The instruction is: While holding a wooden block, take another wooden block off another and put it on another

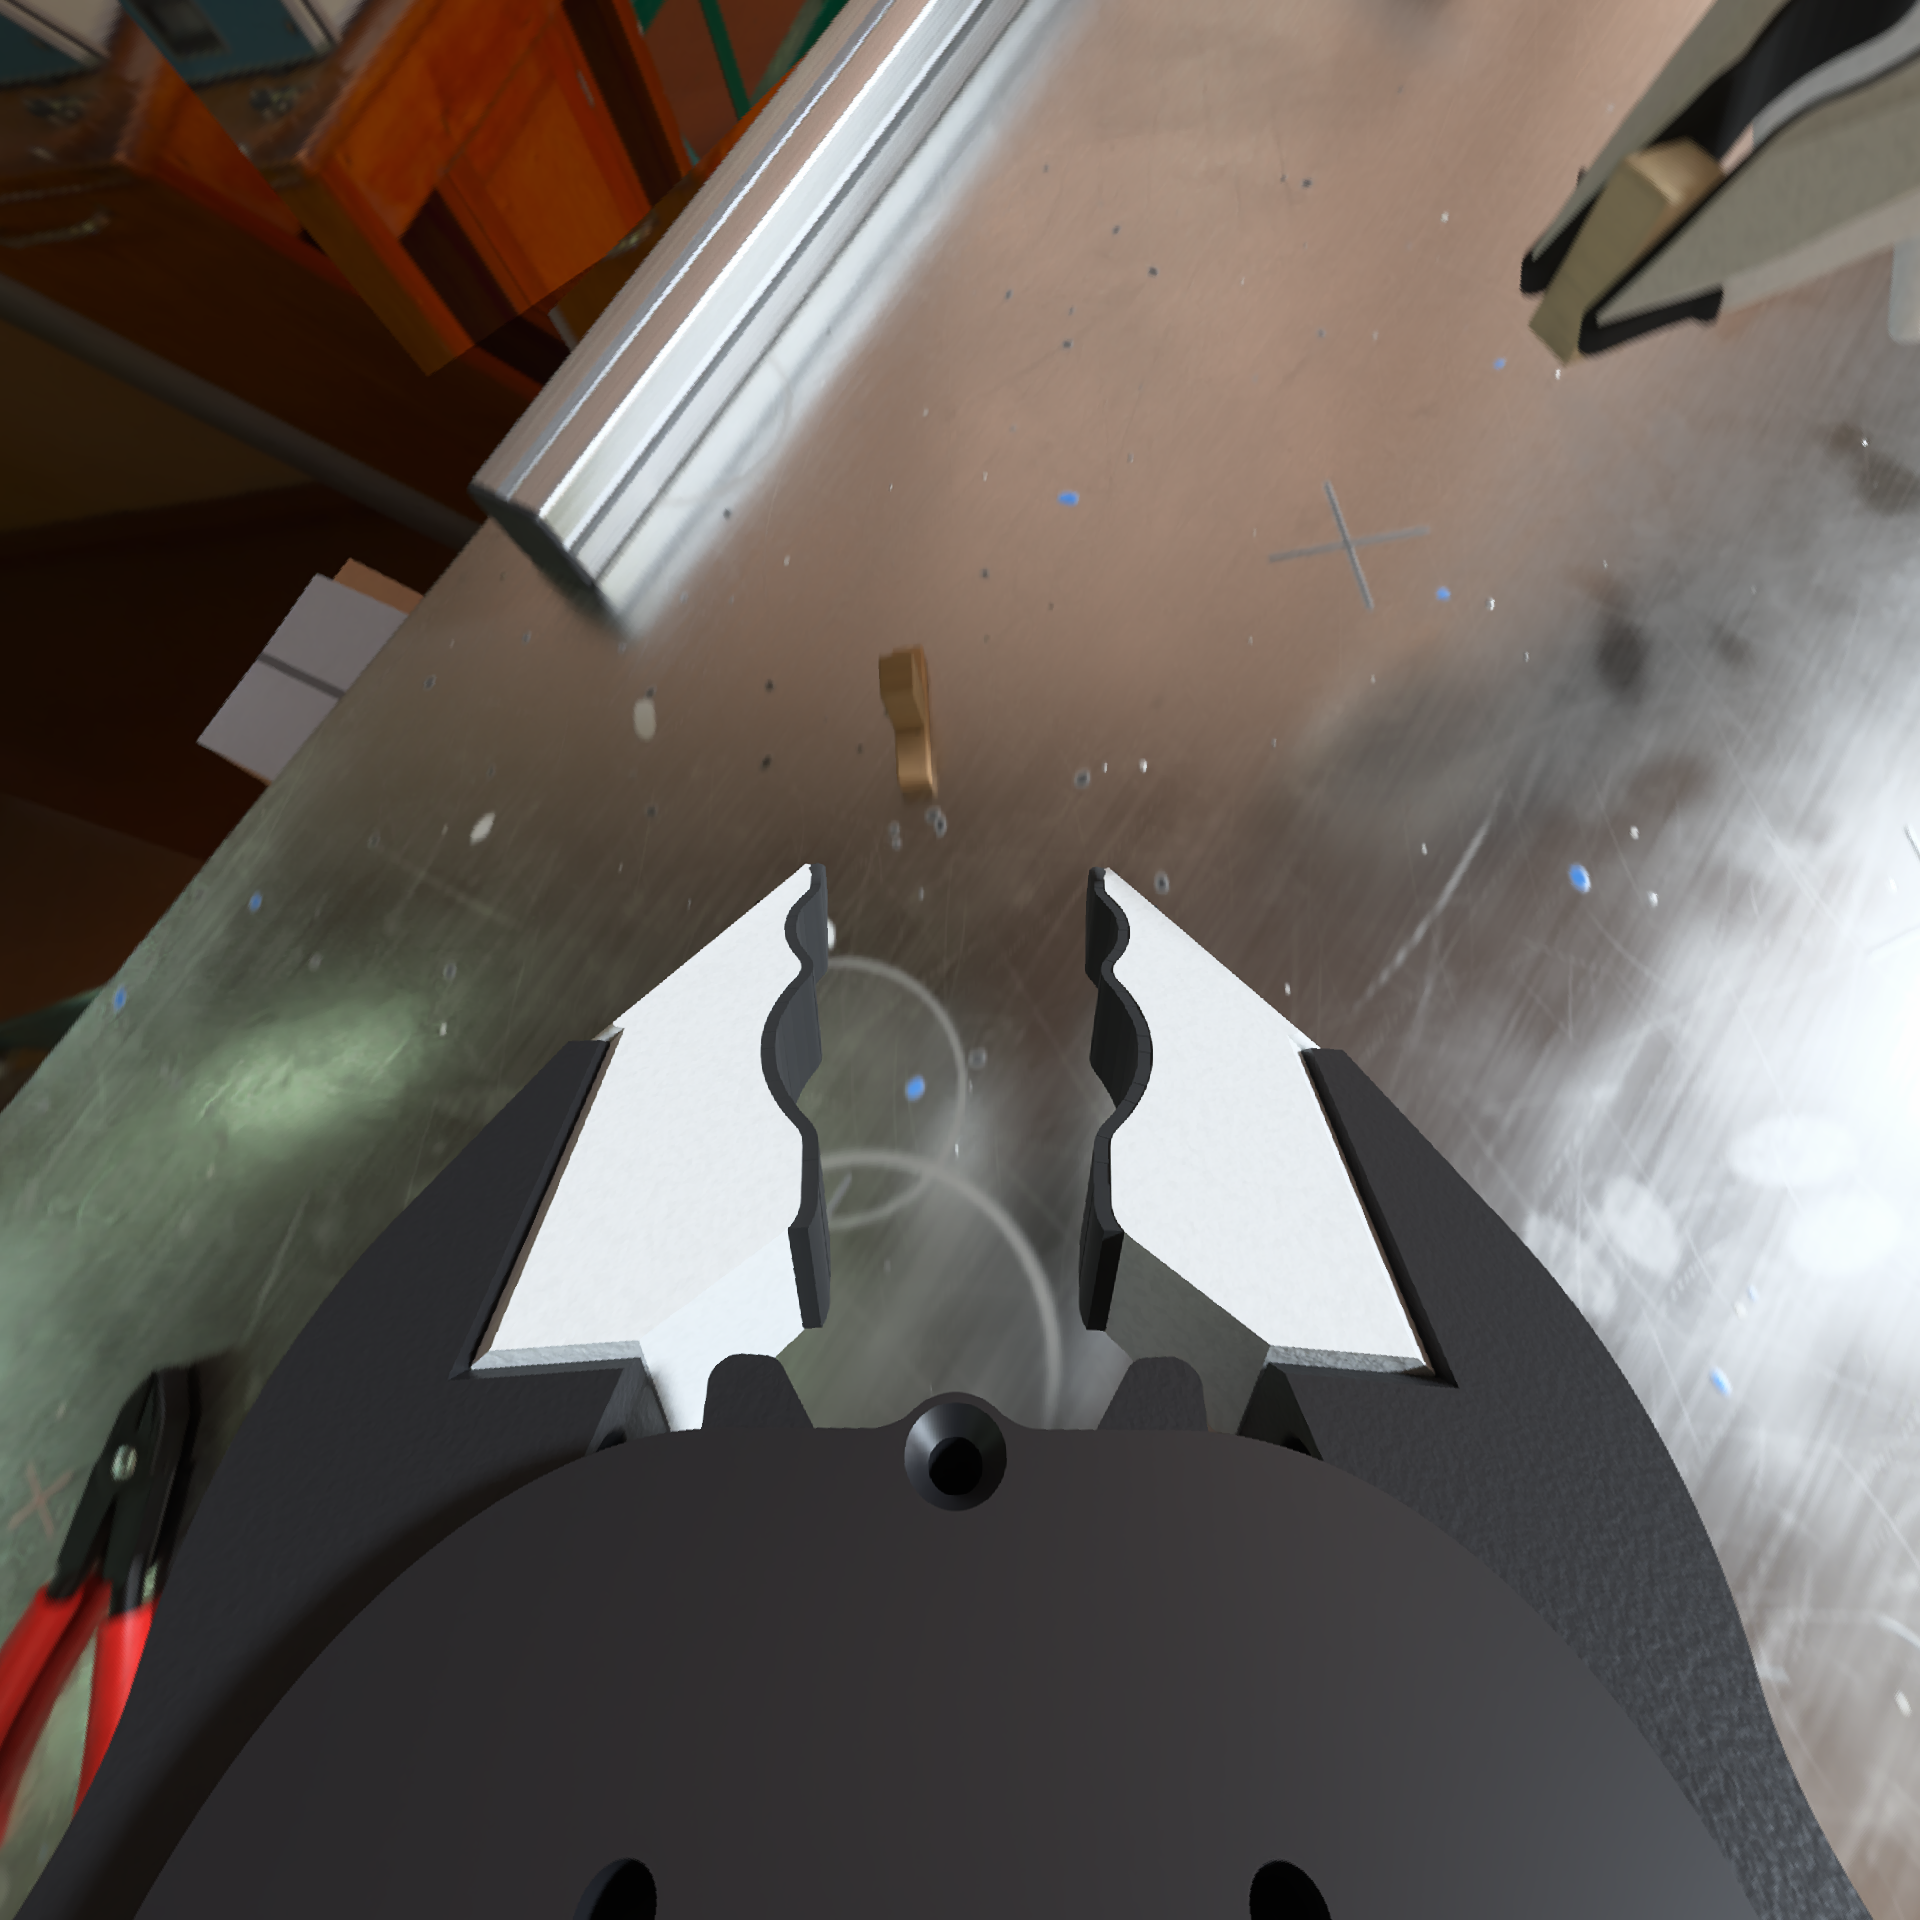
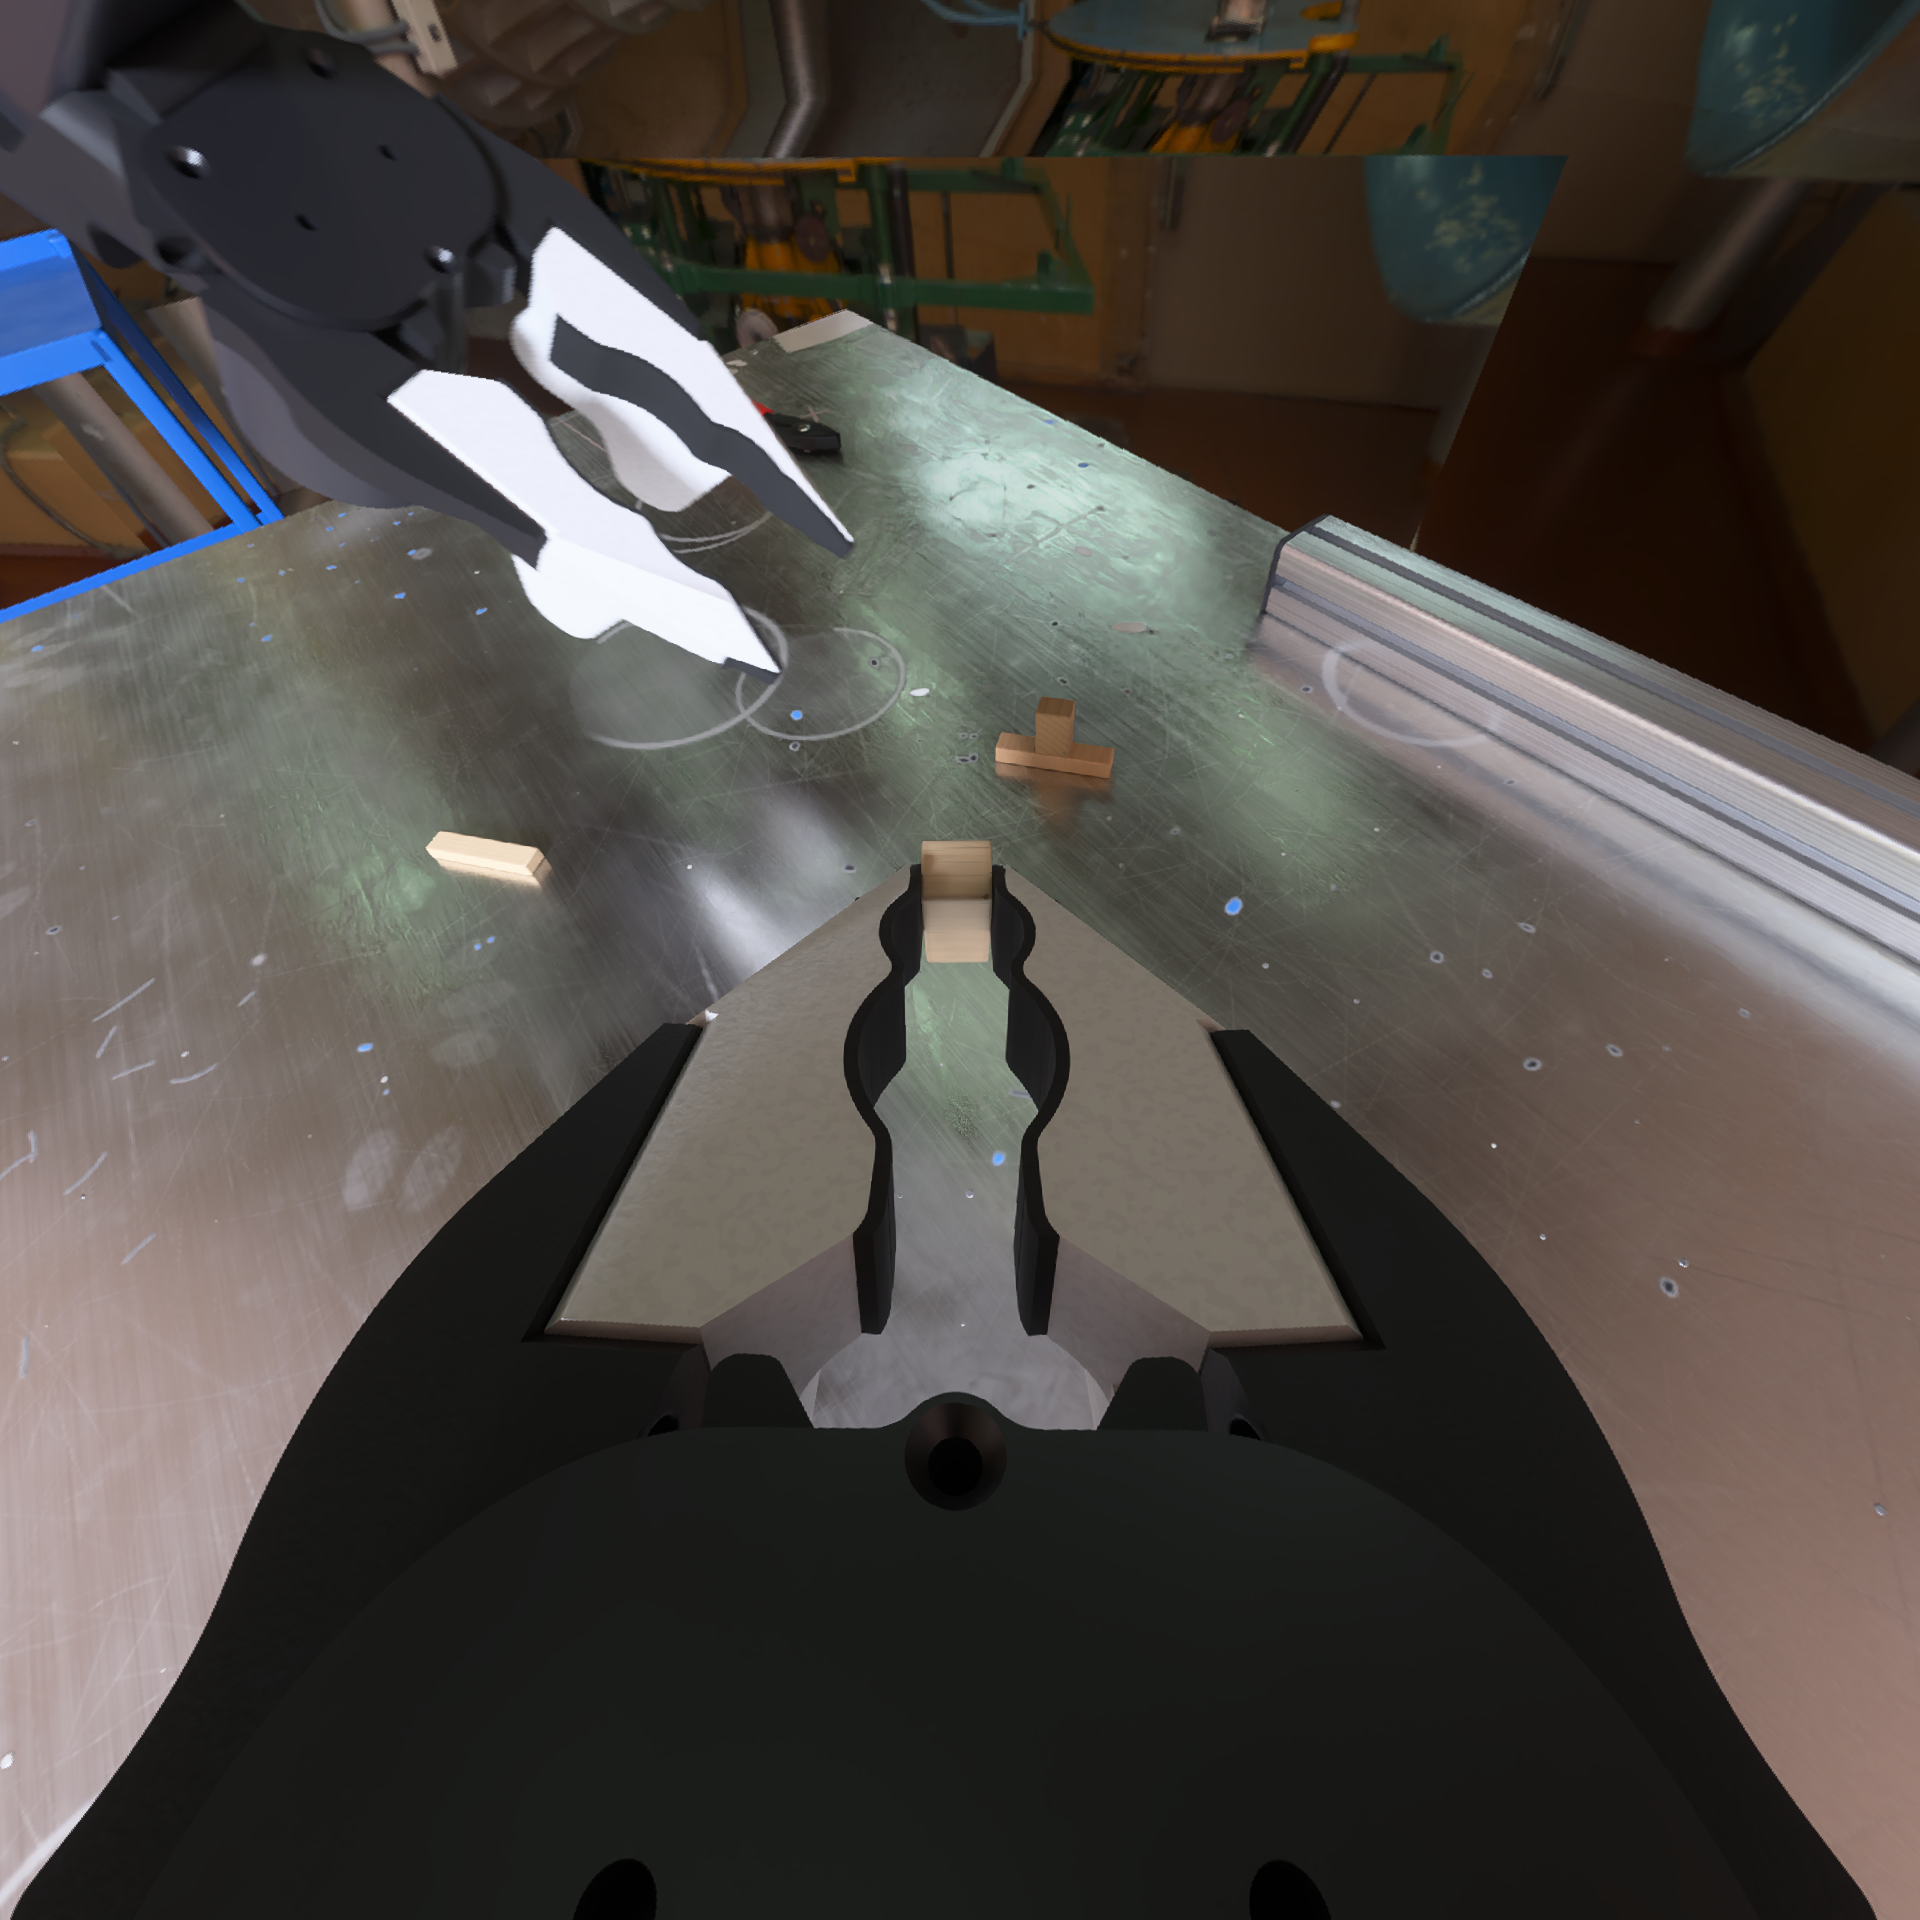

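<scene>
Left wrist view: your left gripper (image 1: 956, 883) hovers over the metal table (image 1: 1195, 312) with its jaws apart and nothing between them. Ahead lies the stack (image 1: 907, 722), a cube standing on a flat block, seen here nearly edge-on. The right gripper (image 1: 1621, 281) shows at upper right, closed on a held block (image 1: 1662, 182). Red-handled pliers (image 1: 94, 1621) lie at lower left; an aluminium rail (image 1: 727, 343) runs along the far edge.

Right wrist view: your right gripper (image 2: 956, 894) clamps the held block (image 2: 954, 902) at its fingertips. Beyond, the cube (image 2: 1055, 724) sits upright on the base block (image 2: 1052, 755), untouched. A lone plank (image 2: 486, 857) lies flat, well apart to the left. The left gripper (image 2: 800, 603) hangs above the table (image 2: 1455, 1143), between plank and stack.

Progress: the holding condition is met; the lift has not begun. Left for you: close on the cube, raise it clear, and set it on the plank, judged the likely target
</scene>
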